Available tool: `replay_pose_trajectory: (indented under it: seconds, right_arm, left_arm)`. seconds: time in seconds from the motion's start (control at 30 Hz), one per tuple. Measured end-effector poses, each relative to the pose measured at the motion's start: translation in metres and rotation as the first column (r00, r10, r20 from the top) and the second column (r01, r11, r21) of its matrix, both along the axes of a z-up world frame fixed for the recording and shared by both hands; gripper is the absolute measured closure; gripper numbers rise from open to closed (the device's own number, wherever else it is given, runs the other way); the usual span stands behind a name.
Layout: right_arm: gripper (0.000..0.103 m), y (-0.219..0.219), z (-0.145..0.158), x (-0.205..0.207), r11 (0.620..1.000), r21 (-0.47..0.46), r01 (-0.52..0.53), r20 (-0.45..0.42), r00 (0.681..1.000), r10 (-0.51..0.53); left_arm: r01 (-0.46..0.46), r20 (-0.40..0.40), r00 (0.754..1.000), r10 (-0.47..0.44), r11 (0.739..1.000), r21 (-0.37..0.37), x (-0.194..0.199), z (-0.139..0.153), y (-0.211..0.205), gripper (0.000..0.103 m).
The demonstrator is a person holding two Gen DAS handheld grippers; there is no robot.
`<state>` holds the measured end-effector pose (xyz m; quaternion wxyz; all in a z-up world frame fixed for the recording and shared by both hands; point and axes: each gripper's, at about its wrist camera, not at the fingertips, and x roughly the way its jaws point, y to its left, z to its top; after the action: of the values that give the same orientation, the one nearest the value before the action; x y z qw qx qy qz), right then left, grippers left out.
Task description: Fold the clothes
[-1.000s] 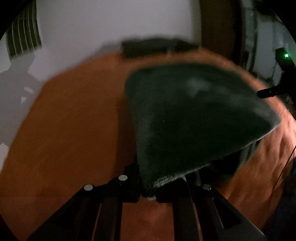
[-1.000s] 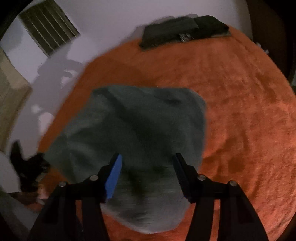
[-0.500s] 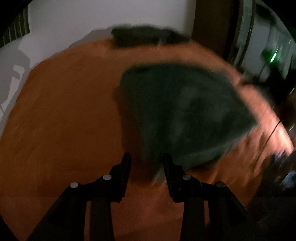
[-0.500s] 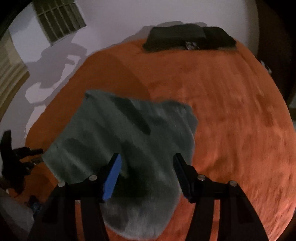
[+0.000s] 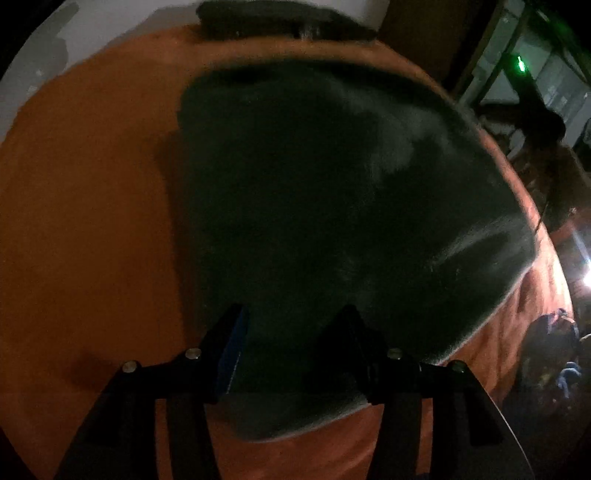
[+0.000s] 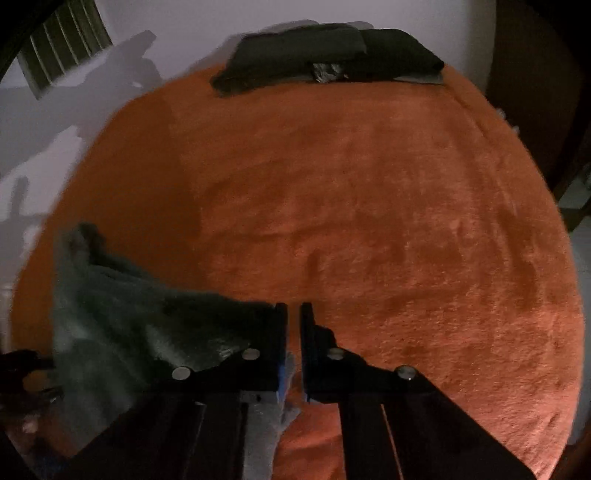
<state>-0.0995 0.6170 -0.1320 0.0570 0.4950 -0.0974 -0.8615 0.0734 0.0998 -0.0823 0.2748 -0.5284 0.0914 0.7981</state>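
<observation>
left wrist view: the dark green cloth [image 5: 332, 206] fills the middle of the frame, spread on the orange blanket [image 5: 85, 229], its near edge at about 6 o'clock, just under the tool. the left gripper [image 5: 295, 347] stands half open with its jaws opening; cloth shows between them, but the pads do not seem to press on it, so i judge it has let go. a pile of dark folded things [image 5: 273, 18] lies at 12 o'clock by the wall. the frame is dim and soft, so the cloth's folds are hard to read. to do this step well, lift this gripper straight off so it does not drag the laid edge, and keep it near to pin the cloth if the other side pulls.

right wrist view: the cloth [image 6: 140, 325] lies from 8 to 6 o'clock, a raised flap at 9 o'clock, the rest of the blanket [image 6: 388, 221] bare. the right gripper [image 6: 291, 350] is nearly closed, only a thin slit left. a pale scrap of cloth edge shows low in that slit at 6 o'clock, so it seems pinched there, though the blur leaves some doubt. the pile [image 6: 325, 59] sits at 12 o'clock, well apart. my judgement: the fold is partly made. carry the pinched corner low and level across to the far edge, and line edges up before release; a thin grip on plush cloth may slip.
</observation>
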Motion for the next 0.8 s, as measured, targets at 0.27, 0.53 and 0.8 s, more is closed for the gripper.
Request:
replay_pose_trajectory:
  seconds: [0.27, 0.53, 0.8]
  right_arm:
    - [0.069, 0.025, -0.013, -0.009, 0.960, -0.230, -0.160, 0.036, 0.984, 0.173]
    - [0.069, 0.049, -0.011, -0.005, 0.934, -0.332, -0.130, 0.049, 0.987, 0.154]
    - [0.067, 0.016, -0.017, 0.006, 0.927, -0.206, -0.313, 0.134, 0.930, 0.343]
  left_arm:
    - [-0.052, 0.114, 0.993, 0.025, 0.969, 0.240, -0.050, 0.035, 0.018, 0.049]
    - [0.052, 0.138, 0.987, -0.081, 0.979, 0.199, -0.020, 0.003, 0.057, 0.049]
    - [0.001, 0.186, 0.982, -0.044, 0.974, 0.225, -0.015, -0.003, 0.042, 0.049]
